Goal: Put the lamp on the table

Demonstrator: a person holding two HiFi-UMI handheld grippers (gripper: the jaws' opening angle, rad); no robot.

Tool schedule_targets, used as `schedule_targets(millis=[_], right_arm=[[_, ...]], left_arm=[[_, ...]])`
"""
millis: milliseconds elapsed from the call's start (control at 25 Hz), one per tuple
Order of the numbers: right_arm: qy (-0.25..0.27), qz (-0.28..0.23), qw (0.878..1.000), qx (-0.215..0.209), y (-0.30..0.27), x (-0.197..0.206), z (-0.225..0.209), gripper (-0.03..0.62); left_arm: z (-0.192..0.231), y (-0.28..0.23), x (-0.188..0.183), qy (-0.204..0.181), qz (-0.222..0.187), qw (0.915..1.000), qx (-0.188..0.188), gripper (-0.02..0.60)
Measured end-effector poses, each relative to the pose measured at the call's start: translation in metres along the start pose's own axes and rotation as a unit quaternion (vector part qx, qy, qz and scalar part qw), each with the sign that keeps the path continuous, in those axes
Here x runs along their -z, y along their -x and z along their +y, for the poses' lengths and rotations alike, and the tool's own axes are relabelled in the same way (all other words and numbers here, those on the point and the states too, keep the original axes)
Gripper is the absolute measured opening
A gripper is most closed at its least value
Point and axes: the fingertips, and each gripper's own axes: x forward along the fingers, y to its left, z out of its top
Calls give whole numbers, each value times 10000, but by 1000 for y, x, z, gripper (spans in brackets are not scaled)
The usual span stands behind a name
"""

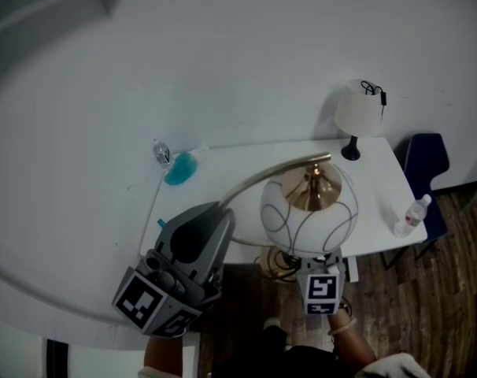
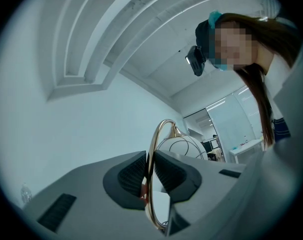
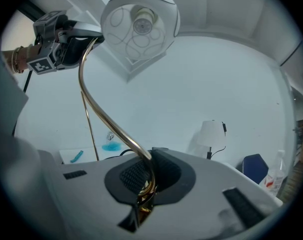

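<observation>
Both grippers are clamped on the lamp (image 1: 309, 211) right now, so it's up in the air, hanging over the near edge of the white table (image 1: 238, 160) rather than sitting on it. The left gripper (image 2: 150, 171) has its jaws pinched tight on the thin brass arm (image 1: 258, 181). The right gripper (image 3: 146, 176) is squeezed on the same tube lower down, near its end. From the head view the arm runs as a long arc, from the left gripper up and across to the right, ending at the brass cap on the round white shade (image 1: 290, 219). The shade opens downward; the right gripper view looks up into it and shows the bulb (image 3: 143, 26). A small white lamp (image 1: 356, 109) stands on the table's far right corner, with a bottle (image 1: 412, 215) nearer the right edge.
</observation>
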Motion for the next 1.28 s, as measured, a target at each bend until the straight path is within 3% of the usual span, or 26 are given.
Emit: schedule_targets(millis=[240, 440, 1280], right_arm=[[-7, 37, 9999, 118, -20, -3, -1, 8], [-16, 241, 9994, 249, -62, -15, 5, 8], [42, 56, 9980, 632, -78, -7, -7, 8]], left_arm=[[23, -11, 4, 79, -19, 9999, 104, 57], [75, -33, 4, 262, 40, 9994, 233, 57], [85, -42, 21, 156, -183, 9981, 575, 57]])
